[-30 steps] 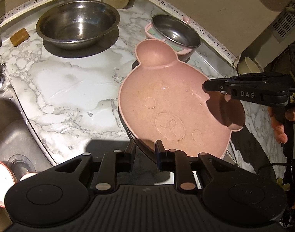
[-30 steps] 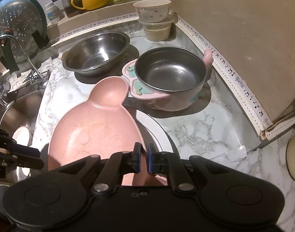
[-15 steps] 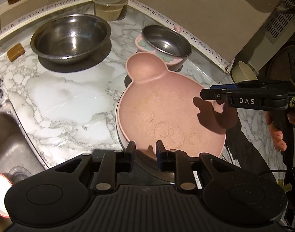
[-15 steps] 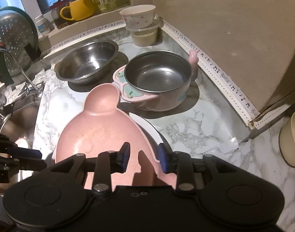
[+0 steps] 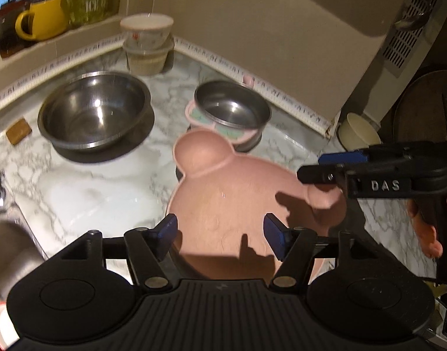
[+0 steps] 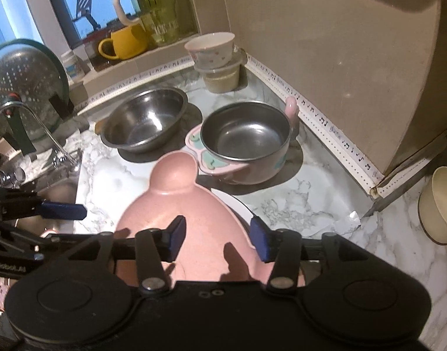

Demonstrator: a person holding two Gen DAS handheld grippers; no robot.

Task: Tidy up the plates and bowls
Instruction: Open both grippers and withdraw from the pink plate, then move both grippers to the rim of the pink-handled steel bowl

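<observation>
A pink bear-shaped plate (image 5: 223,204) lies on the marble counter on top of a white plate whose rim (image 6: 235,201) shows at its right side. It also shows in the right wrist view (image 6: 170,204). My left gripper (image 5: 220,235) is open above the plate's near edge. My right gripper (image 6: 216,238) is open above the plate's other side, and it shows from the side in the left wrist view (image 5: 325,169). Behind the plate stand a small steel bowl with pink handles (image 6: 246,140) and a large steel bowl (image 6: 144,120).
A floral bowl on a plastic tub (image 6: 217,61) stands in the back corner. A cream bowl (image 6: 440,204) sits at the right. The sink, tap (image 6: 27,122) and a colander (image 6: 15,84) are at the left. A yellow mug (image 6: 123,42) is on the sill.
Both grippers have opened and let go of the pink plate, then lifted and drawn back from it. The plate now rests on the counter stack.
</observation>
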